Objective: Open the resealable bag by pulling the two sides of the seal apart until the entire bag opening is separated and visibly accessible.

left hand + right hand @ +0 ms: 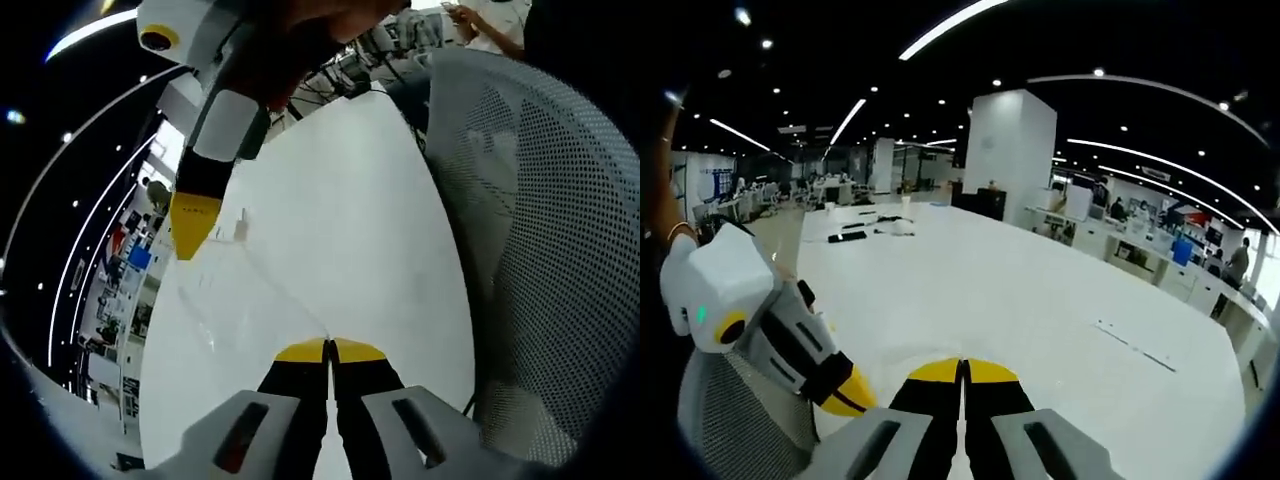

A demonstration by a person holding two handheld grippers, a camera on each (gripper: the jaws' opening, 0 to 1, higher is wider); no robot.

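- The resealable bag (235,290) is clear film and hard to make out: in the left gripper view it reads only as faint creases, a thin diagonal line and a few glints against the white table (350,230).
- In that view the bag stretches between the two grippers, from the left gripper (327,347) at the bottom up to the right gripper (193,228) at upper left, over the part of the table near its left edge.
- The left gripper's yellow-tipped jaws are pressed together with the bag's thin edge running into them; the film at the pinch is too fine to see clearly.
- The right gripper's yellow tip meets the bag's upper end with its jaws together; its grip on the film cannot be confirmed from this angle.
- In the right gripper view, the right gripper (962,366) has its jaws closed, and the bag between them is not discernible against the table.
- The left gripper (848,400) enters that view from the lower left, white body with black and yellow tip.
- A grey mesh chair back (540,230), perforated and curved, stands at the table's right edge.
- The right gripper view adds a broad white pillar (1008,150), ceiling light strips (950,24) and small dark items (852,236) near the table's far end.
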